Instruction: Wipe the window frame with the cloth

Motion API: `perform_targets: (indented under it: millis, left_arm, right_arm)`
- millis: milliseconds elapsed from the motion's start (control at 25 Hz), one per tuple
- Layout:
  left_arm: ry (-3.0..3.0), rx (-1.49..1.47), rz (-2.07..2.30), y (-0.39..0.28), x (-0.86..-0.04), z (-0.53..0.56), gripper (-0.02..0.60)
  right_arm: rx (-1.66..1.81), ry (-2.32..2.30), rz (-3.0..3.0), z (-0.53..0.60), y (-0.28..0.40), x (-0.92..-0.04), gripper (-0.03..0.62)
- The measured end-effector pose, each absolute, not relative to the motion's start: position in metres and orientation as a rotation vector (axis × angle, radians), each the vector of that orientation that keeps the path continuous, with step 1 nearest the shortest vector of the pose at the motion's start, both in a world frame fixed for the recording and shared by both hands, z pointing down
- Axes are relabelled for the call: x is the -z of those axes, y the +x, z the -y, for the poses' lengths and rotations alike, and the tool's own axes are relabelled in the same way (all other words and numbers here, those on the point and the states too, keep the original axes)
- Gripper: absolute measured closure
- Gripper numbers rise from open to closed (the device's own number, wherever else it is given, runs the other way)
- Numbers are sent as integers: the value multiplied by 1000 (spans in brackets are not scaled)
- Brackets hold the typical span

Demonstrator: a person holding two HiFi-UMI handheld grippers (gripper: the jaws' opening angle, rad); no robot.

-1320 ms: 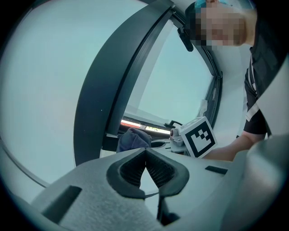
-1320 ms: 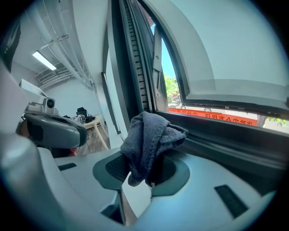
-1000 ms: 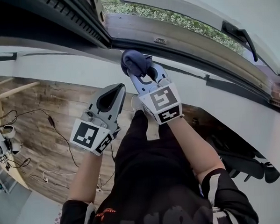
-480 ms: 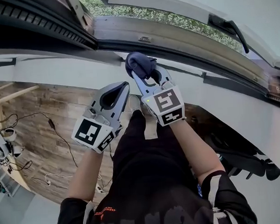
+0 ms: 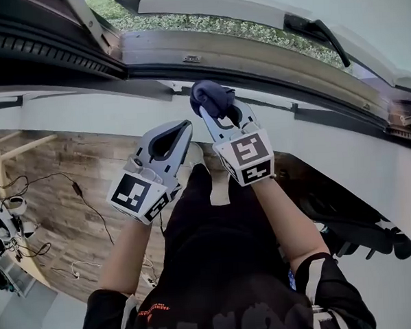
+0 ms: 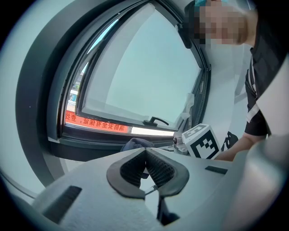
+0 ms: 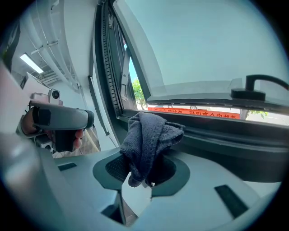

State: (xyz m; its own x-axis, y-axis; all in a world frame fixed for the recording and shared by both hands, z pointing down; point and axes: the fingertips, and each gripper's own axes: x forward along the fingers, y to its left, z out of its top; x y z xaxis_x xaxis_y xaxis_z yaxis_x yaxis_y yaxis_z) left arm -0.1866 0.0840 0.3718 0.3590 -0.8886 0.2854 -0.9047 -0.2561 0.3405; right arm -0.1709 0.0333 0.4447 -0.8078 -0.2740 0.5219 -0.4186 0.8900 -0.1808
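**Head view.** The right hand-held gripper (image 5: 217,109) is raised toward the window frame (image 5: 269,62). Its 2 jaws are closed on a dark blue cloth (image 5: 211,97). The cloth is bunched at the jaw tips and sits against the dark lower rail of the frame; contact cannot be confirmed. The left hand-held gripper (image 5: 184,128) is just beside the right one, lower and to its left, above a wooden floor (image 5: 47,158) with cables (image 5: 80,191) lying on it.

**Left gripper view.** The 2 jaws of the left hand-held gripper (image 6: 145,151) are together at the tips, with nothing between them. Beyond them, the cloth (image 6: 135,144) shows at the lower rail of the window frame (image 6: 67,140).

**Right gripper view.** The jaws of the right hand-held gripper (image 7: 142,175) clamp the lower part of the cloth (image 7: 151,133). The rest of the cloth stands up in folds in front of the frame's lower rail (image 7: 226,133). A black handle (image 7: 259,88) sits on the sash, up to the right.
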Motion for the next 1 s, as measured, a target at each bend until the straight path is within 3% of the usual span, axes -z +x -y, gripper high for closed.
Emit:
perform_targets:
  millis: [1000]
  left_arm:
    - [2308,-111,1397,-89,-365,-39,561]
  right_arm:
    - [-453,687,2526,6,-63,-446,481]
